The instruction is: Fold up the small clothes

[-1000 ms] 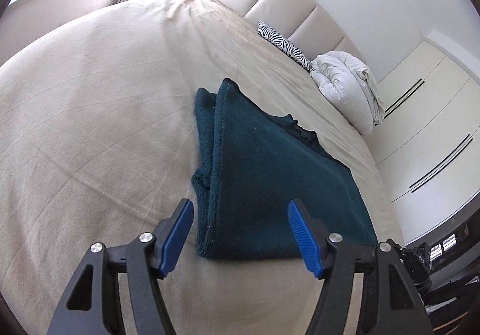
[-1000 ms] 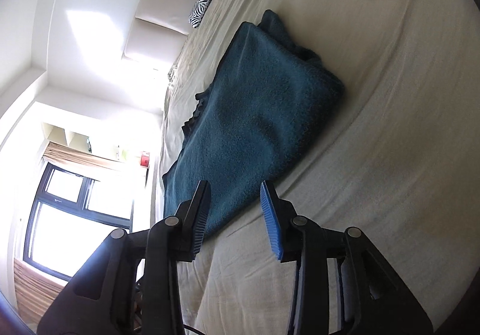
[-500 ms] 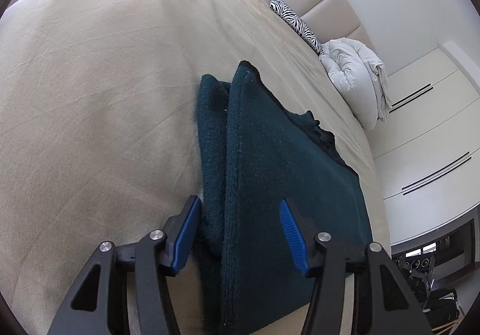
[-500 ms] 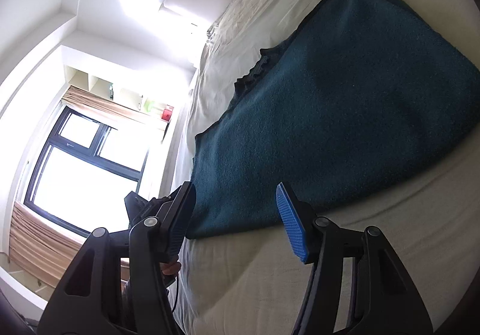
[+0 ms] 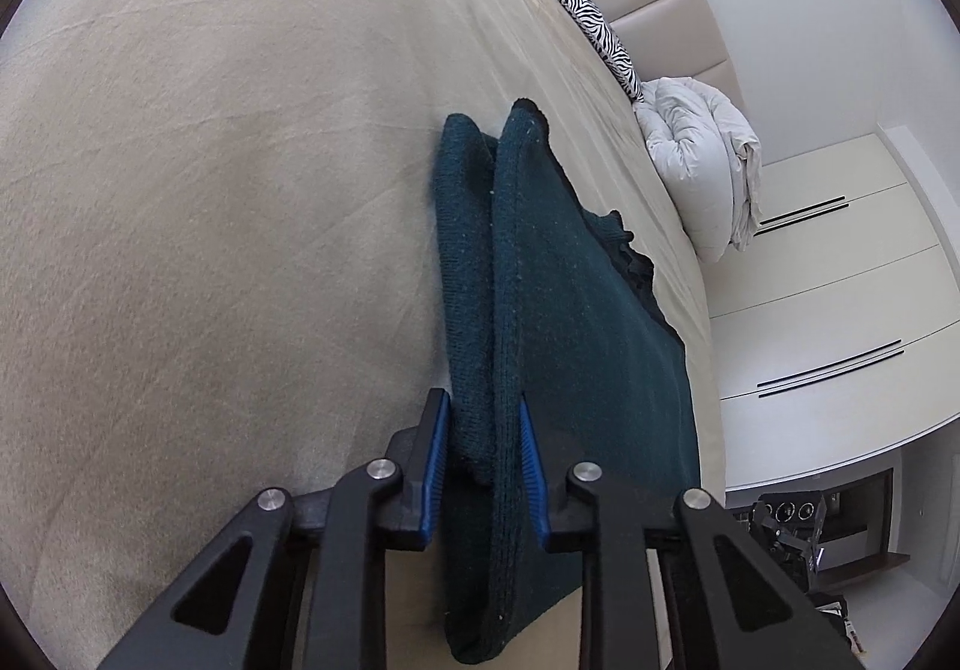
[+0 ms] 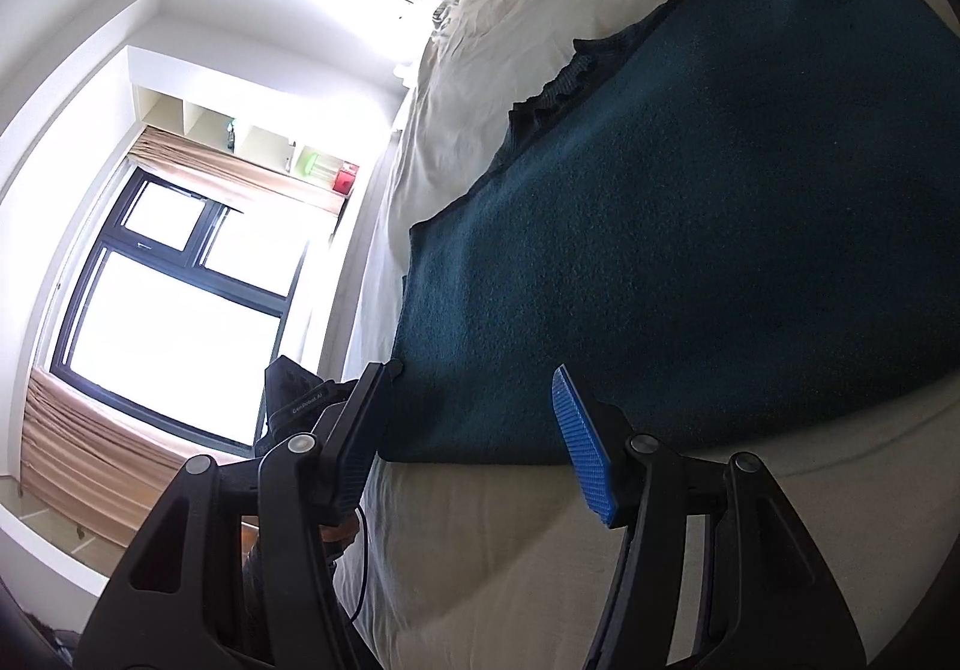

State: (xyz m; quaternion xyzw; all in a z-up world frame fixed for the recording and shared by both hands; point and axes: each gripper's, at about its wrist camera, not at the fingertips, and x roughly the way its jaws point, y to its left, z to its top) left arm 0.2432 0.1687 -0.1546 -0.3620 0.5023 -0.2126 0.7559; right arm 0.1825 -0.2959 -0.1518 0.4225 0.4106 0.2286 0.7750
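A dark teal knitted garment (image 5: 576,334), already folded into a long stack, lies on a bed covered with a beige sheet (image 5: 210,190). A second ago the left claw (image 5: 483,445) hovered wide apart above the garment's near corner. It has since come down and narrowed, and its blue pads (image 5: 438,448) now press on either side of the doubled folded edge, gripping it. The right claw (image 6: 474,442) has also moved in from farther back. It is wide apart at the garment's (image 6: 720,226) other near corner, with the cloth edge sitting between its fingers, not yet pinched. One corner looks secured and the other seems about to be taken, probably so both corners can be lifted for the next fold. A zebra-striped pillow (image 5: 594,33) and a bundled white duvet (image 5: 702,153) sit by the headboard, well apart from the garment.
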